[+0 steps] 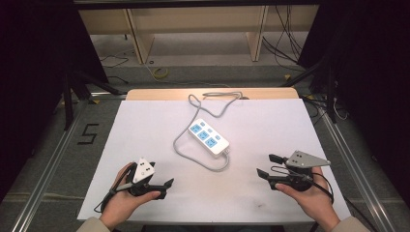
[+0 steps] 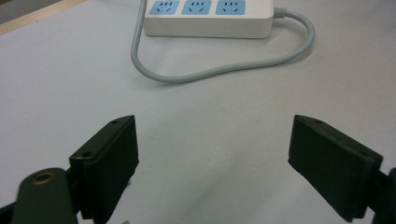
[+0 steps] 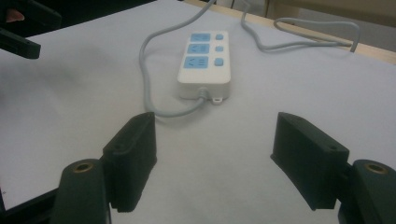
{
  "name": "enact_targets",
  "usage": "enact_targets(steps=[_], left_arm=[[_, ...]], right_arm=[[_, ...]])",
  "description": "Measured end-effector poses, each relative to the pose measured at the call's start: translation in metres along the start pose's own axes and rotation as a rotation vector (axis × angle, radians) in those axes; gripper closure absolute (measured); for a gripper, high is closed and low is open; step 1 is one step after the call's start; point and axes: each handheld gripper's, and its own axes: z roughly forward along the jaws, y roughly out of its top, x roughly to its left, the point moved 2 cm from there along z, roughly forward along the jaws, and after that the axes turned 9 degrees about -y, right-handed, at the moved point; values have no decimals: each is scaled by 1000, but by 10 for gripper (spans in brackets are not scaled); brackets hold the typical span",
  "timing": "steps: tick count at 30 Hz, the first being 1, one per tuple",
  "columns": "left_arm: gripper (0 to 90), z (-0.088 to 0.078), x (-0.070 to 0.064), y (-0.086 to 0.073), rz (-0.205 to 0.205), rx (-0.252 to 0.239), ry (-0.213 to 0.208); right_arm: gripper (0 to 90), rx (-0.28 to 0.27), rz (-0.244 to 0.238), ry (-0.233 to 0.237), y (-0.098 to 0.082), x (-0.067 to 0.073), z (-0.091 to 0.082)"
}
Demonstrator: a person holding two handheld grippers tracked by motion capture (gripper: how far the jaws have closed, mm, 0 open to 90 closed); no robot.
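Note:
A white power strip [image 1: 209,137] with three blue sockets lies at an angle in the middle of the white table sheet [image 1: 145,125]. Its grey cable [image 1: 199,162] loops round its near side and runs off over the far edge. My left gripper [image 1: 167,188] sits near the front left, held in a hand, jaws open and pointing right. The left gripper view has the strip [image 2: 208,18] and cable [image 2: 224,70] ahead of the empty left gripper [image 2: 212,158]. At the front right my right gripper [image 1: 265,165] is open and points left toward the strip [image 3: 204,63]; nothing lies in the right gripper [image 3: 215,154].
A strip of wooden tabletop [image 1: 159,94] shows beyond the sheet. Behind the table stand a wooden shelf unit [image 1: 193,29] and loose floor cables [image 1: 285,43]. Black stands flank both sides. The other gripper's jaw [image 3: 18,44] appears at the right gripper view's top left.

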Motion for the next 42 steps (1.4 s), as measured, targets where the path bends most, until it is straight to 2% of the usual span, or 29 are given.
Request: enact_targets(steps=[9,16,23,29,30,31,35,42], left_arm=[[158,0,2,1,-17,-12,9],[160,0,4,1,-24,-10,13],[161,0,4,1,-34,-4,11],[163,0,4,1,-42,-11,10],[163,0,4,1,-42,-11,10],[163,1,3,0,-41,0,5],[164,-1,3,1,-35,-8,4],[164,-1,4,1,-44,-13,2]], right_arm=[[305,21,-6,0,1,-1,6],[358,19,-14,3,4,0,8],[528,35,-30,-22,12,-4,12],[715,68,-44,-11,25,-5,22],[715,68,-44,-11,25,-5,22],[781,76,-49,-16,31,-5,26],[882,98,-62,-36,41,-6,32],[900,167,-54,-45,51,-8,46]])
